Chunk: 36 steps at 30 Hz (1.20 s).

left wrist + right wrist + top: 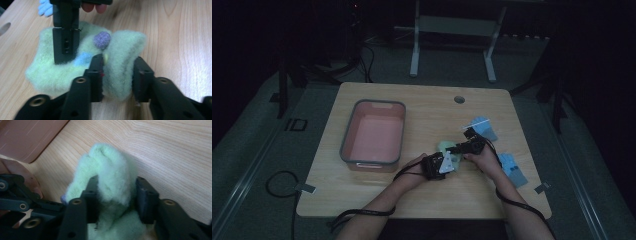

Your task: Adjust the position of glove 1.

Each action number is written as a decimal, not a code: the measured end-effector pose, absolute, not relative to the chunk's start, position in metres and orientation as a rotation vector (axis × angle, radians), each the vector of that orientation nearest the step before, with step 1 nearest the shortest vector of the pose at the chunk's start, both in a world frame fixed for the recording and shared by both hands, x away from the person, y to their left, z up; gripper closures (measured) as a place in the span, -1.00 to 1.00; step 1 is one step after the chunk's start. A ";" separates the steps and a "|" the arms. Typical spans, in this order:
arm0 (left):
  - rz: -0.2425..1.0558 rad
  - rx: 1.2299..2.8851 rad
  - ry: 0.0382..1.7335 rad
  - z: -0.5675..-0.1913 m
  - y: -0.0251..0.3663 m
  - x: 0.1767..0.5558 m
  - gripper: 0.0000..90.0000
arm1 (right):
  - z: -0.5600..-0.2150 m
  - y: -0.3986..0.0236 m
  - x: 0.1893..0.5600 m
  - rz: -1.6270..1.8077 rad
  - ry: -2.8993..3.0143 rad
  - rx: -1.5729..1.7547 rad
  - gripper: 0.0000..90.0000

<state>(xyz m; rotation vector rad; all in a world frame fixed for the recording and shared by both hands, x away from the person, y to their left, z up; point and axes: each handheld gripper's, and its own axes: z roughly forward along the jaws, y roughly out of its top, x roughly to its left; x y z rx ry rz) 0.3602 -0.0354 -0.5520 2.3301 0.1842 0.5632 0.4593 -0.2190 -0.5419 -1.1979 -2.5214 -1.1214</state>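
A pale green fuzzy sock (446,147) lies on the wooden table (427,195) near its middle right. It carries a purple pompom (102,40) and a small blue patch (82,58). My left gripper (117,75) pinches a raised fold of the sock (50,75), its pads pressed into the fluff on both sides. From the opposite side, my right gripper (116,197) squeezes another bunched-up part of the sock (110,165). In the high view the left gripper (453,161) and right gripper (452,149) meet over the sock, tips close together.
A pink bin with a grey rim (348,135) stands left of the hands; its corner (32,137) is in the right gripper view. Two blue fuzzy pieces lie to the right (482,127) (512,167). A round hole (459,99) sits near the table's far edge.
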 end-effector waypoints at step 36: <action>0.581 2.379 0.183 -0.471 -0.002 0.357 0.64 | -0.463 -0.187 0.451 -1.267 -2.559 -1.075 0.54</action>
